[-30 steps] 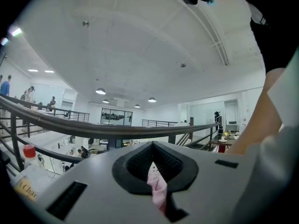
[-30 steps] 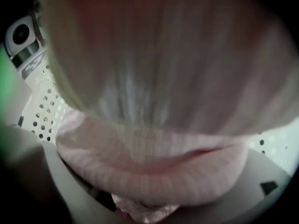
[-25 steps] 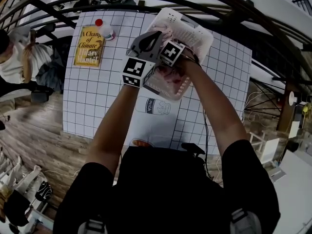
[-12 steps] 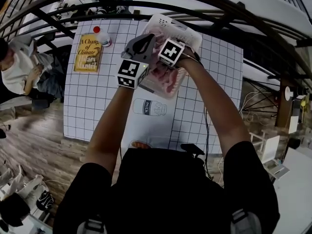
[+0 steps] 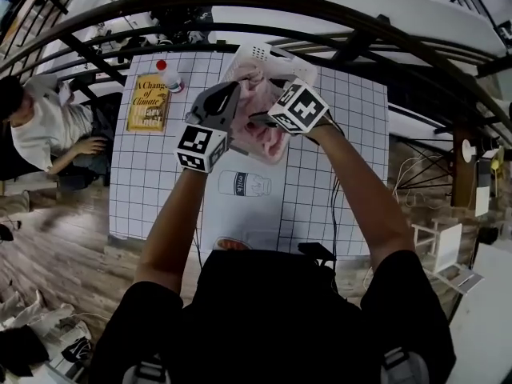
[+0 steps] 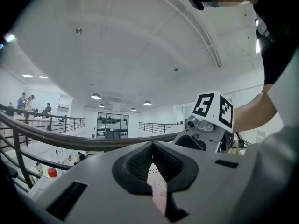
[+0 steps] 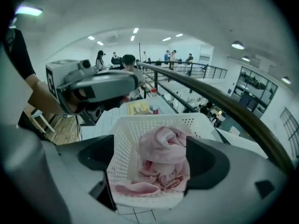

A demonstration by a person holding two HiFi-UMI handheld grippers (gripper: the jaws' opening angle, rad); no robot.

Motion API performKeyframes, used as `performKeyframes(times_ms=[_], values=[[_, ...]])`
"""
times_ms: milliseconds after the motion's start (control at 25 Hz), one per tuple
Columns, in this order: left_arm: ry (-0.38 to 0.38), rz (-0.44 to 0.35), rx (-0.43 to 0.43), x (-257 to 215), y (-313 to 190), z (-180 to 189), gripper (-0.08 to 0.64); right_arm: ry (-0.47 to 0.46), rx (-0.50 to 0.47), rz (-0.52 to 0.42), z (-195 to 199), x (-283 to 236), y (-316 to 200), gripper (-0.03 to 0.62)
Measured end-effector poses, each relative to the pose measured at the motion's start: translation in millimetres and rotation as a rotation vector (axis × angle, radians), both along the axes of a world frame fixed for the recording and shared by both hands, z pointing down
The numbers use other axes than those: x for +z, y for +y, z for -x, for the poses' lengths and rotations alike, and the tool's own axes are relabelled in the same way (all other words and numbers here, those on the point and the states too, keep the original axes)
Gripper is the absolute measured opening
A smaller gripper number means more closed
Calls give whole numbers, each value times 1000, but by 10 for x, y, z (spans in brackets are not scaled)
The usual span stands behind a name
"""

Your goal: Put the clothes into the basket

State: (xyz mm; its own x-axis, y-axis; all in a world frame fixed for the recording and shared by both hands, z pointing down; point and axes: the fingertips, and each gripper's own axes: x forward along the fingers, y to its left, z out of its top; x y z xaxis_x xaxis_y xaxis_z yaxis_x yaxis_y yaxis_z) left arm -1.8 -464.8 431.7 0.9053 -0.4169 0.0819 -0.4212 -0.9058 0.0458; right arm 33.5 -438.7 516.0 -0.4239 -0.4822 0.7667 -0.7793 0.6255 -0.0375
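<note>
A white perforated basket (image 5: pixel 258 53) stands at the far side of the gridded table, with crumpled pink clothes (image 5: pixel 269 139) lying in it. Both grippers hang above it, apart from the clothes. My right gripper (image 5: pixel 264 117) is open and tilted down; in the right gripper view the basket (image 7: pixel 122 139) and pink clothes (image 7: pixel 163 157) show below, between the wide jaws of the right gripper (image 7: pixel 149 164), which hold nothing. My left gripper (image 5: pixel 234 90) points level, its pads (image 6: pixel 140 164) closed to a thin slit showing a sliver of basket and pink.
A yellow book (image 5: pixel 148 102) and a red-capped bottle (image 5: pixel 170 74) lie at the table's far left. A milk-carton picture (image 5: pixel 244 184) marks the mat nearer me. A dark railing (image 5: pixel 240 6) curves behind the table. A person (image 5: pixel 48 126) sits left of it.
Both grippers have lifted away from the basket, the right one more, its marker cube shifting right. The pink clothes stay in the basket.
</note>
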Motion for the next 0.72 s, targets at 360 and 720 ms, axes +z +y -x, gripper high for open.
performKeyframes(times_ms=[360,720], values=[[53,4,68,-418,793,260,3,-261,121,-389,138,-1092,710,488],[83,33,151,-771,1714,380,3,-405,108,-550,362,-1633,1672,483]])
